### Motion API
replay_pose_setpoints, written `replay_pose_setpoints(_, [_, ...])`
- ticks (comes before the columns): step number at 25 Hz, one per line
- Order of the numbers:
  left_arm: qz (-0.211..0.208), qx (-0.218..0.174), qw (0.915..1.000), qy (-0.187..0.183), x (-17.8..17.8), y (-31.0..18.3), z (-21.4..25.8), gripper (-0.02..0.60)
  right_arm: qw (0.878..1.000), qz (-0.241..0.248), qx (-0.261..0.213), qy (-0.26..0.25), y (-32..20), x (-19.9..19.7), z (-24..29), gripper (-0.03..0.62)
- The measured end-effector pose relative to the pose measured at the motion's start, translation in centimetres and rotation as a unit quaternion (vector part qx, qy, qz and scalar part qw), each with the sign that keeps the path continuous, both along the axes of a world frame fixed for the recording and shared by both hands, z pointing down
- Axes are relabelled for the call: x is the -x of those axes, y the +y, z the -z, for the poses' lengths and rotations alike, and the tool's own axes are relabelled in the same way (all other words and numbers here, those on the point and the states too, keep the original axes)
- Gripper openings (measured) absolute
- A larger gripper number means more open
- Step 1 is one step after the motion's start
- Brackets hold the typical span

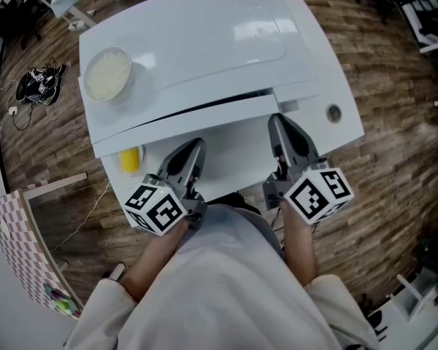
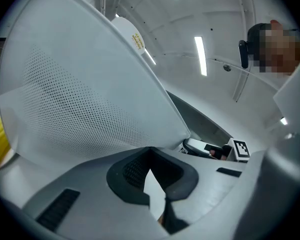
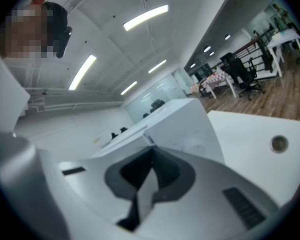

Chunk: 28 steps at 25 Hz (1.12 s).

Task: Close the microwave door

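One round bowl (image 1: 107, 74) of something white and grainy sits on the microwave (image 1: 197, 42), by the table's (image 1: 330, 64) left edge. One yellow item (image 1: 130, 159) lies below it. The microwave door (image 1: 230, 144) hangs open toward the near edge. The left tongs (image 1: 197, 146) and right tongs (image 1: 277, 122) are both closed and empty, with their tips at the door. Only the left gripper view shows its dotted mesh (image 2: 85, 104).

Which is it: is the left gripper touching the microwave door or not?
Touching. In the left gripper view, the lower edge of the microwave door rests right on the shut tips of the left gripper, with no gap showing.
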<state>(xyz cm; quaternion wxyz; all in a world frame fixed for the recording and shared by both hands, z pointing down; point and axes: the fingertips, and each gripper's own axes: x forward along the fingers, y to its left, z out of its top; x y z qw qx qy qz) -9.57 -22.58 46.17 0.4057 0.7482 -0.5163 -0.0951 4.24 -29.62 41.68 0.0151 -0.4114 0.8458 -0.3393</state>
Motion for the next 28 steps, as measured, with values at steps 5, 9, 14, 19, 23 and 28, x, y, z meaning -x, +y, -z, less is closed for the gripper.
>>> replay_pose_setpoints(5, [0.000, 0.005, 1.0000, -0.002, 0.1, 0.0, -0.3, 0.017, 1.000, -0.004, 0.004, -0.007, -0.3, 0.1, 0.1, 0.018])
replay_pose_setpoints(9, [-0.003, 0.006, 1.0000, 0.001, -0.2, -0.2, -0.2, 0.017, 1.000, -0.014, 0.008, -0.006, -1.1, 0.5, 0.1, 0.018])
replay_pose_setpoints(14, [-0.002, 0.004, 1.0000, 0.004, -0.3, -0.2, 0.1, 0.017, 1.000, -0.007, 0.003, -0.006, -1.4, 0.6, 0.2, 0.019])
replay_pose_setpoints(19, [-0.003, 0.004, 1.0000, 0.007, -0.5, -0.1, 0.2, 0.017, 1.000, 0.007, 0.000, 0.000, -1.4, 0.6, 0.1, 0.018])
replay_pose_setpoints(23, [-0.006, -0.004, 0.9999, 0.013, -0.7, 0.2, 0.8, 0.017, 1.000, 0.015, -0.003, 0.009, -1.3, 0.6, 0.1, 0.018])
replay_pose_setpoints(28, [-0.011, -0.006, 0.9998, 0.014, -1.0, 1.2, 1.2, 0.017, 0.999, 0.044, -0.002, 0.007, 0.1, 1.2, 0.3, 0.018])
